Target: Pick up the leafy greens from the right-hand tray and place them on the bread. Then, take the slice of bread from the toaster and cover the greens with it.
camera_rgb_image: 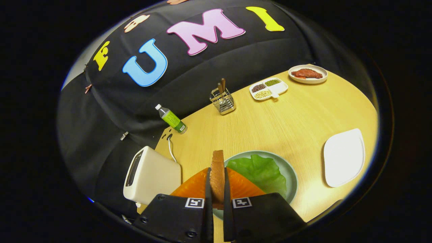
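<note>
My gripper (pixel 217 184) is shut on a slice of bread (pixel 217 168), held upright and edge-on between both fingers. Just under and beyond the fingers lies a pale green plate (pixel 292 175). A leafy green (pixel 261 172) lies flat on it, to the right of the held slice. An orange ribbed piece (pixel 193 187) spreads under the fingers on the same plate. Whatever sits beneath the greens is hidden. The white toaster (pixel 152 175) stands to the left of the fingers, its slot facing away to the left.
A white tray (pixel 344 157) lies bare on the wooden table to the right. Farther back stand a green-labelled bottle (pixel 172 119), a wire utensil holder (pixel 222 101), a divided dish of beans (pixel 269 89) and a plate with meat (pixel 307 74).
</note>
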